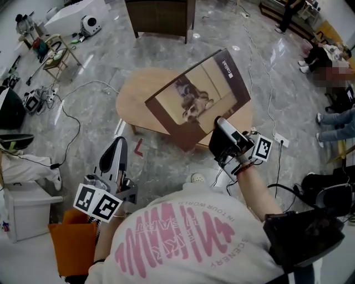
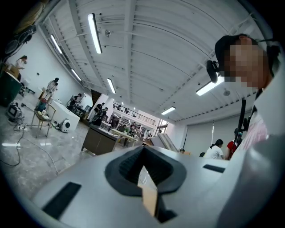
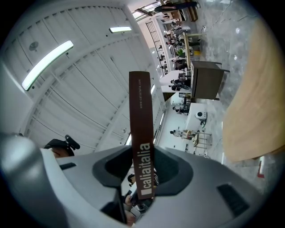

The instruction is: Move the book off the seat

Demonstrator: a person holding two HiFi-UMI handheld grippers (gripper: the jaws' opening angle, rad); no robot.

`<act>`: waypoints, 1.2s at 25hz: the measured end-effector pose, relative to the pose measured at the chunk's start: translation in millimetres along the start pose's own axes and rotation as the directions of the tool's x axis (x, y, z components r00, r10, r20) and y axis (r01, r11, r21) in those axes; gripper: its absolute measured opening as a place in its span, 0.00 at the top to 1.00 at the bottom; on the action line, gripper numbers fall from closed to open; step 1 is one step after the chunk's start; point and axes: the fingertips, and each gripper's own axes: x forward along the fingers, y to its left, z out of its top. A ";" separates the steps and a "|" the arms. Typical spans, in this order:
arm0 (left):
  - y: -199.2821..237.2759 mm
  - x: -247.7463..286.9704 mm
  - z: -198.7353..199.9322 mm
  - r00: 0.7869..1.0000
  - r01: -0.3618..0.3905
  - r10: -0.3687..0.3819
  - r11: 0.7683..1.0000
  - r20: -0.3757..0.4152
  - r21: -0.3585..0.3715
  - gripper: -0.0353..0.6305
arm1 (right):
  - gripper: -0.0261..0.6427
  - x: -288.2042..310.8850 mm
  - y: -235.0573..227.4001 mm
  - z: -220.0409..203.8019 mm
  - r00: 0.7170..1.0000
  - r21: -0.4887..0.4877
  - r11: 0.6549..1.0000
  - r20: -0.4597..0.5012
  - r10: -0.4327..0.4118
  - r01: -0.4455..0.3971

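Observation:
A large brown book (image 1: 199, 100) with a photo cover hangs tilted above the light wooden table (image 1: 138, 94). My right gripper (image 1: 221, 126) is shut on its lower corner. In the right gripper view the book's brown spine (image 3: 141, 133) with white lettering stands upright between the jaws of the right gripper (image 3: 141, 176), and the table (image 3: 254, 102) curves along the right. My left gripper (image 1: 118, 143) is held low at the left, away from the book, pointing level. In its own view the left gripper (image 2: 143, 149) has its tips together with nothing in them. No seat is visible.
A dark cabinet (image 1: 161, 16) stands beyond the table. Cables (image 1: 83, 89) run over the marble floor at the left, and a power strip (image 1: 280, 140) lies at the right. An orange bin (image 1: 72, 244) and a white box (image 1: 25, 205) sit beside me. People (image 1: 333, 116) sit at the right.

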 end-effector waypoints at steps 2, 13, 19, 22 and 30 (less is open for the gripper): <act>-2.1 17.5 -1.8 1.000 -0.010 0.010 1.000 0.003 0.000 0.94 | 0.73 -1.6 -4.5 15.9 1.000 0.015 1.000 -0.008 0.014 -0.014; -8.8 74.7 -20.3 1.000 0.001 -0.001 1.000 0.014 -0.013 0.94 | 0.73 -14.9 -27.7 43.4 0.998 0.072 0.997 -0.064 0.021 -0.017; -18.5 89.8 -29.7 1.000 -0.002 0.002 1.000 0.003 -0.006 0.94 | 0.73 -34.8 -42.5 48.5 0.997 0.085 0.996 -0.075 -0.020 0.027; -20.7 99.6 -38.6 1.000 -0.012 0.011 1.000 -0.027 -0.007 0.94 | 0.73 -45.0 -50.4 54.4 0.998 0.103 0.994 -0.057 -0.036 0.042; -8.1 125.5 -58.7 0.994 0.010 -0.014 0.999 -0.104 -0.044 0.94 | 0.73 -55.1 -75.8 55.4 0.995 0.129 0.987 -0.014 -0.094 0.095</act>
